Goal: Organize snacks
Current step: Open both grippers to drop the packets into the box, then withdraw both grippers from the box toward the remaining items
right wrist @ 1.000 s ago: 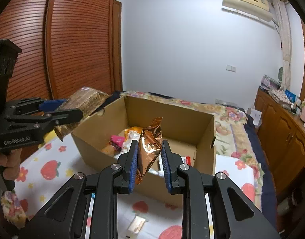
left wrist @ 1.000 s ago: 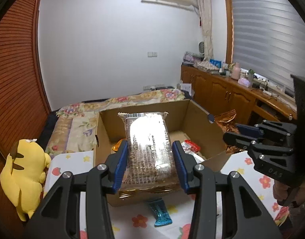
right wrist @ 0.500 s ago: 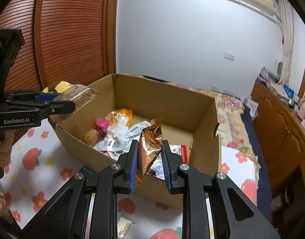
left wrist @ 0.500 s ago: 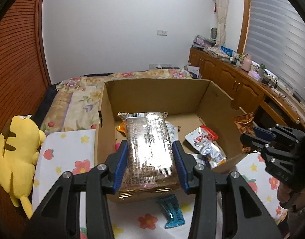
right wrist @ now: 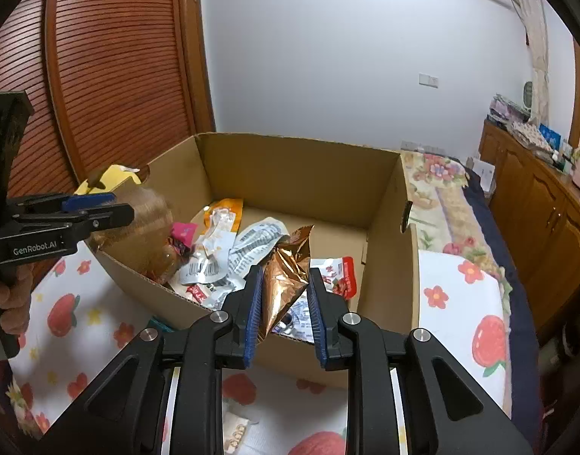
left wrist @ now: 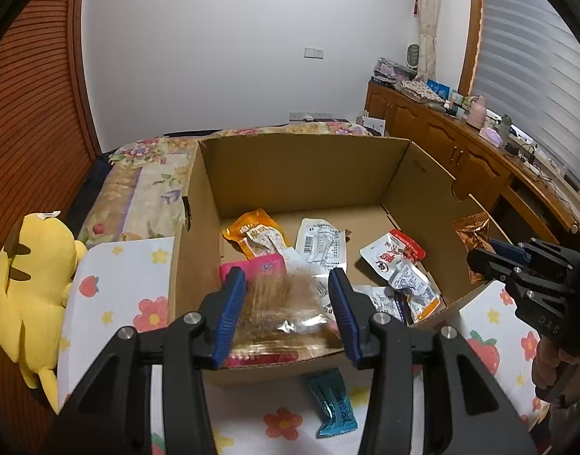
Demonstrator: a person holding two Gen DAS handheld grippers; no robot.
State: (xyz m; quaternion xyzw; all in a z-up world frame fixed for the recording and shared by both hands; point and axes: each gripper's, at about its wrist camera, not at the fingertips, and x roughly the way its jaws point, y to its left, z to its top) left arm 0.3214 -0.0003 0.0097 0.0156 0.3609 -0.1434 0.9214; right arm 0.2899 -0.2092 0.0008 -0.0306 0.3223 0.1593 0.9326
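The cardboard box (left wrist: 305,174) sits on the flower-print cloth (left wrist: 119,288) and contains loose snack packets. The left gripper (left wrist: 286,303) clamps a blurred clear biscuit pack (left wrist: 286,314) over the box's near edge. The right gripper (right wrist: 282,299) pinches a copper foil packet (right wrist: 286,273) above the near wall.

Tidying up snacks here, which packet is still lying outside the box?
The blue packet, lying on the flowered cloth before the cardboard box; the others are inside or gripped.
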